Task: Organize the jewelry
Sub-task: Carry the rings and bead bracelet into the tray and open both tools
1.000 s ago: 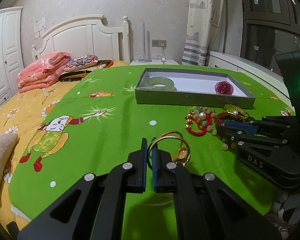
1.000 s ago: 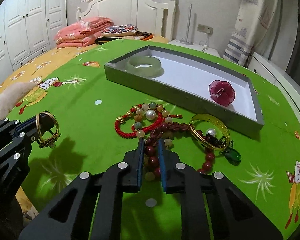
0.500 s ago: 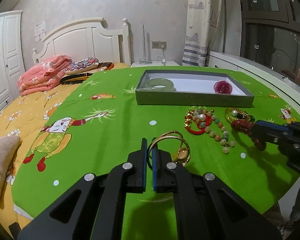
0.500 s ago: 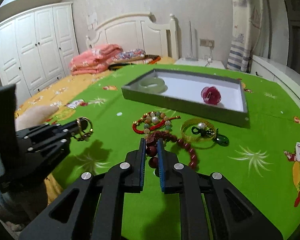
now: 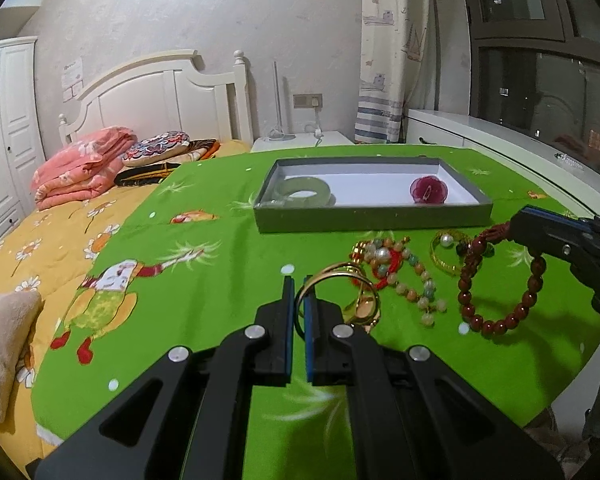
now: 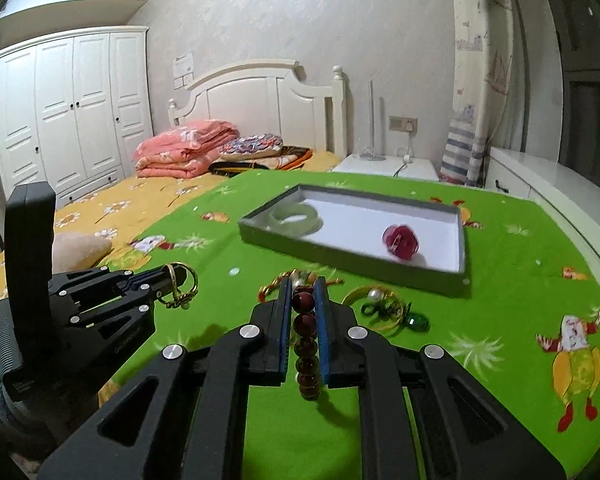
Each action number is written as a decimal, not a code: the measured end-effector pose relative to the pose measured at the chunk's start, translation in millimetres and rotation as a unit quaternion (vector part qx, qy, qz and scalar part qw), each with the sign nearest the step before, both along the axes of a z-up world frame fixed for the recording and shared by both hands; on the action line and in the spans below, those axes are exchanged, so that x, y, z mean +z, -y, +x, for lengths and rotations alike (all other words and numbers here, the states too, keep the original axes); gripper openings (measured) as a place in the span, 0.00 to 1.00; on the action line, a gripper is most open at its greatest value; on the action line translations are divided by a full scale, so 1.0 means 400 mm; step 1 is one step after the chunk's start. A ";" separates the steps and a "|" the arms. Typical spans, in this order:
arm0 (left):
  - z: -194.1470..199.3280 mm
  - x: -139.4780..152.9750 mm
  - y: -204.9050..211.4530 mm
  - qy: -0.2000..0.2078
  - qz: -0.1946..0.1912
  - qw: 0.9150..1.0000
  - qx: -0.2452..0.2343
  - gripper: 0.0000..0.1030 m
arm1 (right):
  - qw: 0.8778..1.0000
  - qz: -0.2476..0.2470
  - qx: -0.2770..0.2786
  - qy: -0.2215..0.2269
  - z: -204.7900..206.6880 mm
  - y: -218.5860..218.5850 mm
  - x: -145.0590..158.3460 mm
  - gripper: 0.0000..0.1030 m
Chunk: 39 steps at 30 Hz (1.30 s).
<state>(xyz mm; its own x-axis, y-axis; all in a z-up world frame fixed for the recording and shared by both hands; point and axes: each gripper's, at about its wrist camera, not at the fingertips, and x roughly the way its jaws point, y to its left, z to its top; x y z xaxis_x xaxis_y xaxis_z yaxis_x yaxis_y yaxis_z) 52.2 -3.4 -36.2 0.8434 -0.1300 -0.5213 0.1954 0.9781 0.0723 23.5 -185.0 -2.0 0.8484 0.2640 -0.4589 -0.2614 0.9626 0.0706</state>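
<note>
My left gripper (image 5: pixel 296 292) is shut on a gold bangle (image 5: pixel 332 274) with a small hanging charm, held above the green cloth. My right gripper (image 6: pixel 302 292) is shut on a dark red bead bracelet (image 6: pixel 305 326), which hangs as a loop (image 5: pixel 500 322) clear of the cloth. Beyond both stands the grey box (image 5: pixel 372 222), holding a green jade bangle (image 5: pixel 302 190) and a red flower brooch (image 5: pixel 428 190). A mixed bead bracelet with red cord (image 5: pixel 384 260) and a gold pearl bangle with a green pendant (image 6: pixel 380 306) lie in front of the box.
The green cloth's curved edge (image 5: pixel 580 352) runs close on the right, with a white counter (image 5: pixel 500 140) under the window beyond it. To the left is a bed with yellow sheet (image 5: pixel 40 248), a folded pink quilt (image 5: pixel 80 168) and a beige cushion (image 5: pixel 0 344).
My right gripper has lifted the dark red bead bracelet off the pile and drawn it up and back. The left gripper keeps the gold bangle in nearly the same place.
</note>
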 end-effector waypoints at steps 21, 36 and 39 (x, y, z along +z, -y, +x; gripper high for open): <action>0.377 0.114 0.135 -0.035 0.014 0.999 -0.007 0.04 | 0.998 -0.034 -0.056 0.016 0.317 0.032 0.090 0.12; 0.612 0.083 0.193 -0.080 0.030 0.996 0.025 0.05 | 0.991 -0.066 -0.106 -0.051 0.563 0.058 0.029 0.12; 0.636 0.070 0.198 -0.089 0.032 0.995 0.031 0.05 | 0.990 -0.052 -0.112 -0.072 0.589 0.076 0.012 0.12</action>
